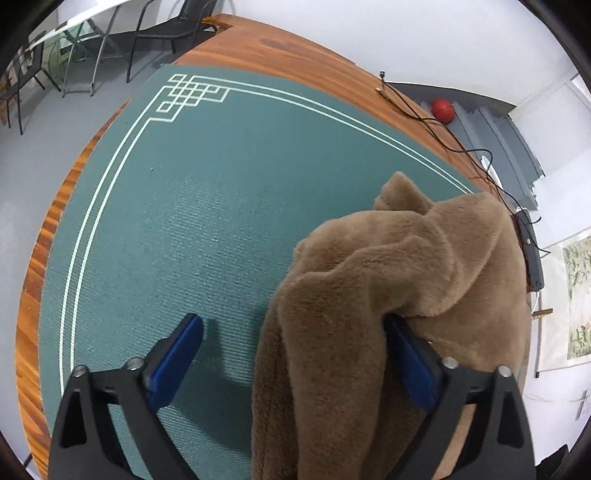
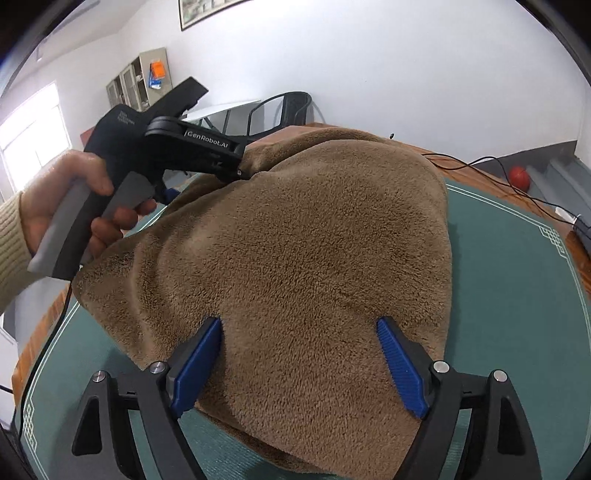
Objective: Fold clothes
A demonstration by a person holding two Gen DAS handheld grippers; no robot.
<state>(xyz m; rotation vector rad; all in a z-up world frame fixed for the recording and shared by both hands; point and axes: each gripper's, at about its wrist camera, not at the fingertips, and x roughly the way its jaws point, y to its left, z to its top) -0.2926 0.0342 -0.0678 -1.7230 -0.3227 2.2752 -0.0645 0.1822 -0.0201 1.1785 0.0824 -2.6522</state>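
Observation:
A brown fleece garment (image 1: 388, 266) lies bunched on the green mat (image 1: 203, 203), on the right in the left wrist view. My left gripper (image 1: 291, 321) stands wide open. A fold of fleece drapes over its right finger, and its left finger (image 1: 181, 354) is bare above the mat. In the right wrist view the garment (image 2: 295, 229) fills the middle. My right gripper (image 2: 299, 322) is open just over its near part, with fleece between the blue pads. A hand (image 2: 74, 177) holds the left gripper's black body (image 2: 192, 146) at the upper left, its tips buried in the garment's far edge.
The mat (image 2: 517, 295) covers a wooden table (image 1: 277, 51). Black cables (image 1: 443, 136) run along the table's far right edge to a dark device (image 1: 532, 254). A red ball (image 1: 442, 109) sits on the stairs beyond. Chairs (image 1: 166, 33) stand past the table's far left.

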